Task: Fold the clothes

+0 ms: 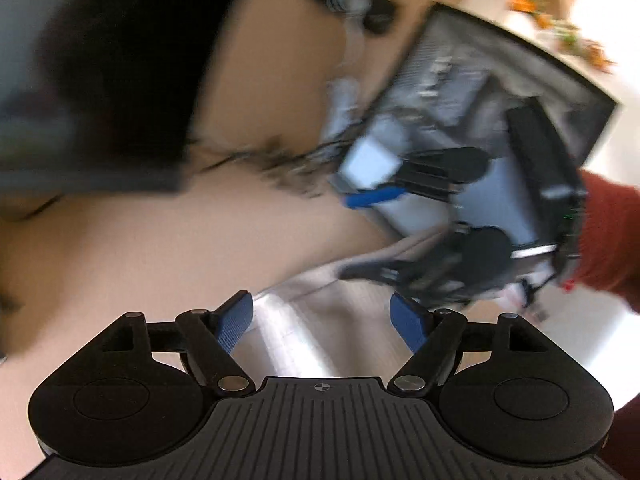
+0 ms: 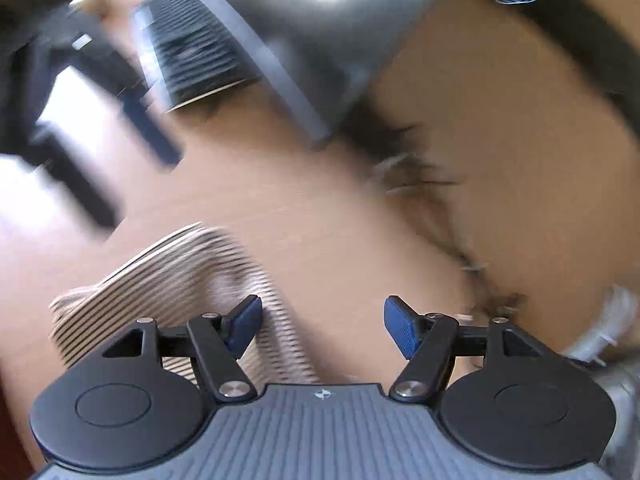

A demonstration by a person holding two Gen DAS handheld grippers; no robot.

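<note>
Both views heavily motion-blurred, detail limited.

Left hand-held gripper (image 1: 322,326): blue pads spread wide apart, nothing between them. Directly below the gap lies a pale cloth (image 1: 296,332); stripes barely readable here from blur. Left pad (image 1: 236,326) sits over the cloth's edge; contact can't be confirmed.

Right hand-held gripper (image 2: 322,328): jaws also apart, empty. The striped cloth (image 2: 160,280) (beige with thin dark stripes) lies bunched on the tan surface (image 2: 320,208), under and to the left of the gripper. Left pad (image 2: 244,326) overlaps the cloth in view; right pad (image 2: 400,326) is over bare surface. Can't tell whether either touches.

In the left wrist view the other gripper unit (image 1: 460,184) shows at right, tilted, with a blue pad visible, and a red sleeve (image 1: 612,240) behind it. It hangs above the far end of the cloth.

Other stuff on the tan surface (image 1: 160,248):
- dark blurred mass (image 1: 120,60) upper left in the left view, can't identify
- dark scuff or frayed streak (image 2: 420,172) running diagonally across the surface in the right view
- dark ribbed object (image 2: 196,60) at the top of the right view, can't identify
- orange flowers (image 1: 560,28) on a white background, far upper right of the left view
</note>
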